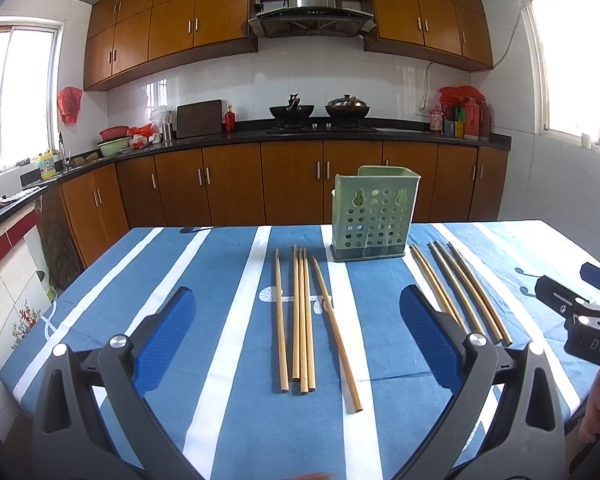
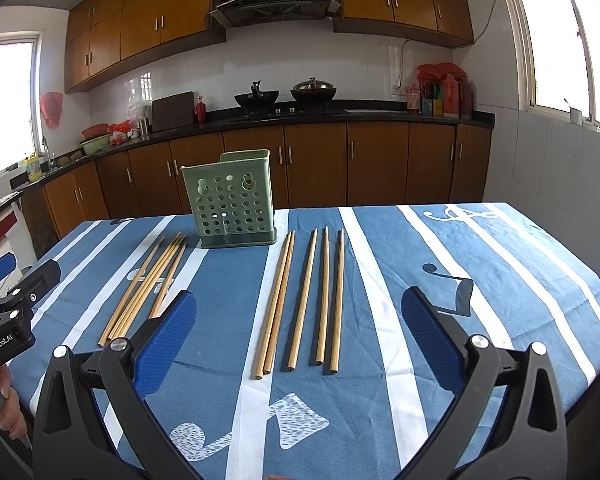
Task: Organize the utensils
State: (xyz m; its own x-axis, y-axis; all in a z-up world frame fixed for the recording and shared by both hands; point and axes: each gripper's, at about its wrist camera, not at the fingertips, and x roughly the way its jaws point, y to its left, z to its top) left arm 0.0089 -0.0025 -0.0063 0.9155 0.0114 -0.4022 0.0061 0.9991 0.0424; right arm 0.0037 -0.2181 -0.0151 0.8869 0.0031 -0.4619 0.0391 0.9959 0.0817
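Green holder (image 1: 374, 212) upright near desk (image 1: 228, 280) far edge. Chopsticks flat either side: left group (image 1: 300, 320), right group (image 2: 308, 300). Left gripper (image 1: 298, 336) and right gripper (image 2: 300, 336) both spread wide, empty, above near edge.

Five chopsticks (image 1: 300, 320) lie between the wide-open left hand-held gripper (image 1: 298, 336) fingers, before a green holder (image 1: 374, 210).

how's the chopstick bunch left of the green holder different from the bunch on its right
The left bunch has three sticks packed touching, one apart and one slanted away; the right bunch is more spread out and near parallel, with only two touching. Both are five bare wooden chopsticks lying flat on the striped tablecloth, outside the holder.
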